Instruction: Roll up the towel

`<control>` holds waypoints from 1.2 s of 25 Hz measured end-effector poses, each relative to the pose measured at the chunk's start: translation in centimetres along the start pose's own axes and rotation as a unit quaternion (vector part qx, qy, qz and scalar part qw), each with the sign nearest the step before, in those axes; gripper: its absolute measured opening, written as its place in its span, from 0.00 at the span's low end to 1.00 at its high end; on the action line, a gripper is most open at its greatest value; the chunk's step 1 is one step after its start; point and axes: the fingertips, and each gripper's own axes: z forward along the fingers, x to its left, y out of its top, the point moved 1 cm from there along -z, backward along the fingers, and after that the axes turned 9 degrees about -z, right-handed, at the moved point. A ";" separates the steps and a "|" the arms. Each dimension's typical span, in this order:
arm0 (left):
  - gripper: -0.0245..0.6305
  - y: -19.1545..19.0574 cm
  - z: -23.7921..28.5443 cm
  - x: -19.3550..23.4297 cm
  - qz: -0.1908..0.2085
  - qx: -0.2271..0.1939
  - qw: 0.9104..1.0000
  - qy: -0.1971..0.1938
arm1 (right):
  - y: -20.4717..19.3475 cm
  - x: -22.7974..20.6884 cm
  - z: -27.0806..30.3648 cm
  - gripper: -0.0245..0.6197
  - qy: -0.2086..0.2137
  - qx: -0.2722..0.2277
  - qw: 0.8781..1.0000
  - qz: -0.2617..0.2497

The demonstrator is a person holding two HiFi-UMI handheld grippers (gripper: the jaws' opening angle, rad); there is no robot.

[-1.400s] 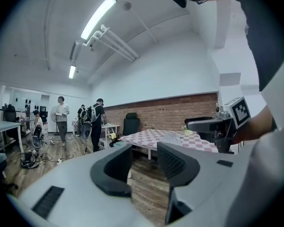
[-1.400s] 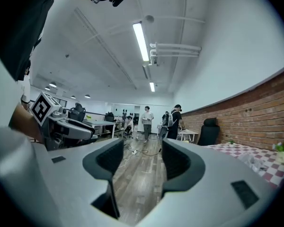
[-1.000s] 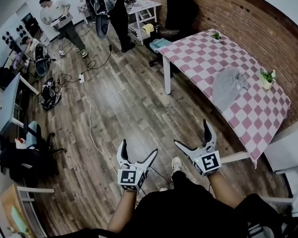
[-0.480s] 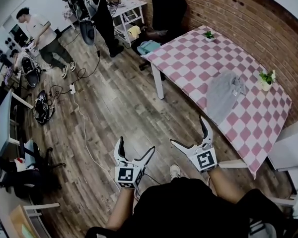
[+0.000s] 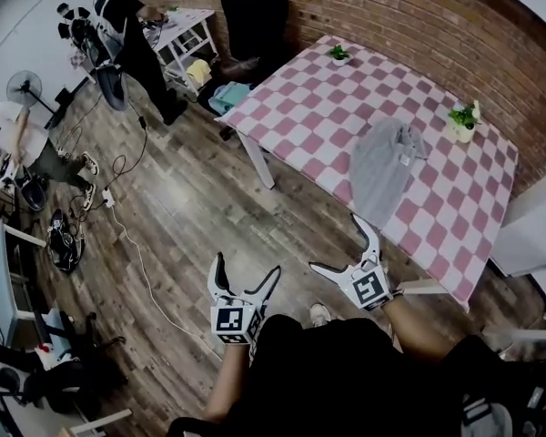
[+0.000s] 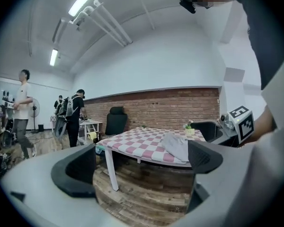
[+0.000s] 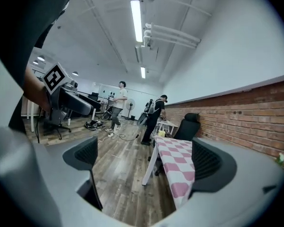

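In the left gripper view a jaw hides part of the towel (image 6: pixel 175 145).

Left gripper (image 5: pixel 248 267): white body, two curved jaws with dark inner faces. The left marker cube (image 5: pixel 235 321) at its base carries black-and-white squares. Right gripper (image 5: pixel 337 242): same build, with the right marker cube (image 5: pixel 371 288). Its view shows black ribbed pads (image 7: pixel 81 156). I wear black clothing (image 5: pixel 346 376) and a pale shoe (image 5: pixel 320 314), lower centre.

Pink-and-white checked table (image 5: pixel 300 107) beside a brick wall (image 5: pixel 409 16), small potted plant (image 5: pixel 338 54) at its far corner, second potted plant (image 5: pixel 463 119) by the wall, black office chair (image 5: pixel 252 16), wooden floor (image 5: pixel 191 208), trailing white cable (image 5: pixel 138 253), person in black (image 5: pixel 132 25) at a white trolley (image 5: pixel 184 30).
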 end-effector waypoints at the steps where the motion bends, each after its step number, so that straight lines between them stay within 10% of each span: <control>1: 0.94 0.1 0.9 -0.3 0.006 0.003 1.000 -0.009 | -0.8 -0.3 -0.1 0.96 -0.004 0.004 1.000 0.003; 11: 0.94 -0.1 9.0 -0.7 0.028 0.033 0.996 -0.077 | -10.7 -2.8 -1.2 0.95 -0.051 0.135 0.990 0.008; 22: 0.94 -0.1 19.2 0.0 0.048 0.084 0.976 -0.194 | -19.1 -6.0 -1.3 0.95 -0.088 0.294 0.952 0.017; 30: 0.93 -1.5 24.6 -0.4 0.056 0.119 0.957 -0.259 | -23.8 -6.9 -1.5 0.94 -0.071 0.406 0.906 -0.100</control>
